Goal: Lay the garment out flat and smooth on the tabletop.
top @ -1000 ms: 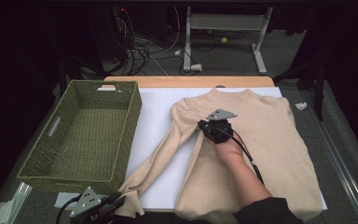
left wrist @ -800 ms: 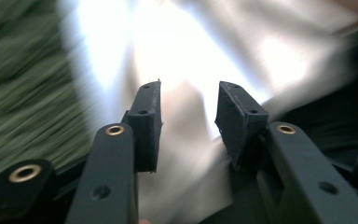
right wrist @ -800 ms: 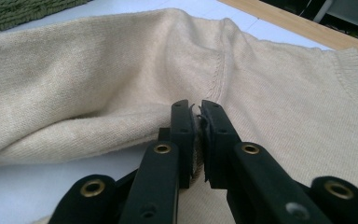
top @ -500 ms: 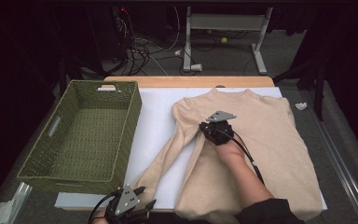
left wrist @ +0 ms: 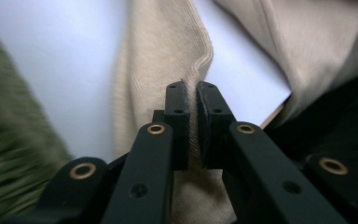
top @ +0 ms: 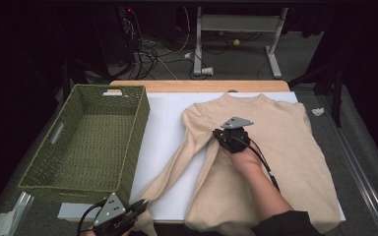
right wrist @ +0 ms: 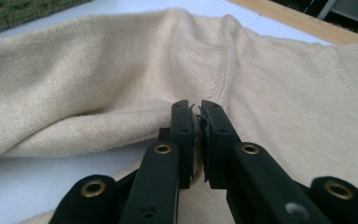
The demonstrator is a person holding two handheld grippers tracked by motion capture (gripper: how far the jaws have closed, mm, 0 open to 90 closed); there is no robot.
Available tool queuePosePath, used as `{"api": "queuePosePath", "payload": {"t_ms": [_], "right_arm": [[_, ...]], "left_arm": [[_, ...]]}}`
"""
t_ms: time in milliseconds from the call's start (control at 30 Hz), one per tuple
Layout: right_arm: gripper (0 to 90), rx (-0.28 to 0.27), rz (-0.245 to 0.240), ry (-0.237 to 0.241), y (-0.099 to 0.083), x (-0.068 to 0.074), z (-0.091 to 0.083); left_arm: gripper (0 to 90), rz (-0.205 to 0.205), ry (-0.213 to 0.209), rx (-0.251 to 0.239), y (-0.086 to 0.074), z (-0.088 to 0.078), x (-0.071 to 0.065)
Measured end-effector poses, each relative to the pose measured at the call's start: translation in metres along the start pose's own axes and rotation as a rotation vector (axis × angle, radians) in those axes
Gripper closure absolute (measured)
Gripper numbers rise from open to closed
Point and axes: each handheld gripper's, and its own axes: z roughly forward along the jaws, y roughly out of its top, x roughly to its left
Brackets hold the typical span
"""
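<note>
A beige sweater [top: 280, 147] lies flat on a white sheet [top: 167, 118], its left sleeve [top: 177, 164] stretched toward the table's front edge. My left gripper [top: 141, 204] is at the sleeve's end by the front edge. Its jaws have just been closing and now pinch the sleeve's ribbed edge [left wrist: 200, 70], as the left gripper view [left wrist: 191, 86] shows. My right gripper [top: 220, 134] rests on the sweater where the sleeve meets the body. It is shut on a small fold of the knit [right wrist: 121, 121] in the right gripper view [right wrist: 196, 106].
A green woven basket [top: 139, 123] stands empty on the left, its side close to the sleeve. The wooden table edge [top: 197, 86] runs along the back. Beyond it are cables and a metal stand [top: 236, 24] on the floor.
My left gripper moved right along the front edge to the sleeve's end, opened, then shut on it and drew back a little to the left. The right gripper stayed put.
</note>
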Motion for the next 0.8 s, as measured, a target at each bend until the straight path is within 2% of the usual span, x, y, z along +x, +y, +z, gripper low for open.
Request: {"api": "queuePosePath", "payload": {"t_ms": [100,233,300,333,433,467,500,567,633,667,700,800], "right_arm": [[85.6,-0.016,0.01,0.0,0.0,-0.005,-0.005],[85.6,-0.031,0.049,-0.001,-0.004,-0.015,-0.01],[85.7,-0.028,0.057,-0.003,-0.006,-0.019,-0.011],[85.6,-0.026,0.059,-0.003,-0.007,-0.019,-0.011],[84.0,-0.025,0.046,0.001,-0.008,-0.018,-0.01],[84.0,-0.025,0.046,0.001,-0.008,-0.018,-0.01],[79.7,-0.023,0.035,0.006,-0.008,-0.017,-0.009],[68.9,-0.037,0.027,0.007,-0.006,-0.013,-0.011],[64.0,-0.053,0.022,0.016,-0.004,-0.009,-0.015],[63.7,-0.059,0.008,0.022,-0.003,-0.006,-0.018],[63.7,-0.061,0.004,0.027,-0.002,-0.003,-0.02],[63.6,-0.077,-0.027,0.051,-0.002,0.008,-0.029]], "left_arm": [[80.7,-0.05,0.012,-0.019,-0.006,-0.011,0.006],[80.7,-0.075,0.044,-0.013,-0.015,-0.017,0.011],[80.6,-0.09,0.08,0.005,-0.017,-0.019,0.015],[80.5,-0.084,0.101,0.017,-0.018,-0.019,0.016],[79.8,-0.074,0.111,0.032,-0.018,-0.018,0.015],[79.8,-0.065,0.118,0.036,-0.018,-0.017,0.013],[77.0,-0.06,0.118,0.036,-0.017,-0.017,0.011],[67.5,-0.025,0.131,0.032,-0.014,-0.017,0.003],[57.8,0.019,0.159,0.01,-0.009,-0.016,-0.009],[56.5,0.044,0.151,-0.001,-0.007,-0.015,-0.013],[56.5,0.085,0.132,-0.007,-0.004,-0.013,-0.022],[56.5,0.16,0.098,0.049,-0.001,0.005,-0.036]]}}
